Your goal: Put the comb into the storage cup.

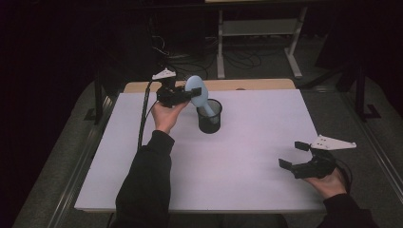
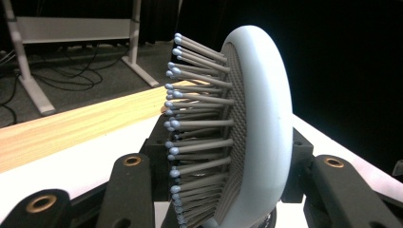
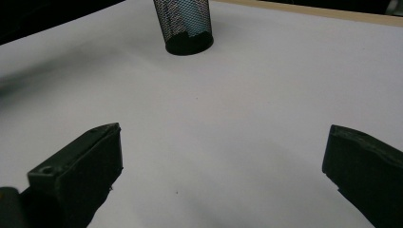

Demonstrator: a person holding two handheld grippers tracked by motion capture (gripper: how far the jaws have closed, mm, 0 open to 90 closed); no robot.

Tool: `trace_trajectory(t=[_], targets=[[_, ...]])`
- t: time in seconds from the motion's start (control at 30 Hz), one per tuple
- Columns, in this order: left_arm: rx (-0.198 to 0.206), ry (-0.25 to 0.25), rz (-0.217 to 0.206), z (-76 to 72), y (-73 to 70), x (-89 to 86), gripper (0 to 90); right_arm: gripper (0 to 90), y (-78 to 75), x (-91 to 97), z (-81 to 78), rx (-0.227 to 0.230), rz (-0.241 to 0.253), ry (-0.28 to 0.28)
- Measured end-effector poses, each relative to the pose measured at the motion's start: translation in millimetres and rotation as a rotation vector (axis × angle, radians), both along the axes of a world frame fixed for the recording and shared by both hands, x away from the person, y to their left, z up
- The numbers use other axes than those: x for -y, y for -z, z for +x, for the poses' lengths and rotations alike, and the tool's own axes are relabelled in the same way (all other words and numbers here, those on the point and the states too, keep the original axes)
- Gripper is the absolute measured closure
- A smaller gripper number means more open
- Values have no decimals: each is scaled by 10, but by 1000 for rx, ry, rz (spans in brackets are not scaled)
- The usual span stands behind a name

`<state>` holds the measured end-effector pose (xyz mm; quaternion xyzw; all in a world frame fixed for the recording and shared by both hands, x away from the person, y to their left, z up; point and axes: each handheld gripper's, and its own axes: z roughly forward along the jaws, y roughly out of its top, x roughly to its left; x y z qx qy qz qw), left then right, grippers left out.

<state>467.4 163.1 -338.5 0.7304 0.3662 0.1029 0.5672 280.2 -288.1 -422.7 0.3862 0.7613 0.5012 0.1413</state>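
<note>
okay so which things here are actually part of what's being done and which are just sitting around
In use: left gripper, shut on the pale blue hairbrush; black mesh cup holding the brush's handle.

Idle: right gripper, open over the white table; metal frame and cables behind.

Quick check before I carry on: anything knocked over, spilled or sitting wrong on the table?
Nothing stands out. The black mesh cup stands upright on the white table. The light blue hairbrush leans handle-down into it, its head clamped by the left gripper. The right gripper is open over bare table. No spills or damage visible.
</note>
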Motion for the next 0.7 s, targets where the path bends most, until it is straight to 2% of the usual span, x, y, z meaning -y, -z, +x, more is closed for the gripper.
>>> trace_trajectory(t=[0.17, 0.5, 0.7], targets=[[-12, -7, -2, 13, 48, -33, 521, 0, 8, 7, 5, -3, -1, 4], [-46, -29, -54, 28, 114, -145, 508, 0, 17, 14, 9, -7, -5, 6], [-69, -28, -56, 36, 125, -210, 495, 0, 23, 17, 12, -10, -7, 9]])
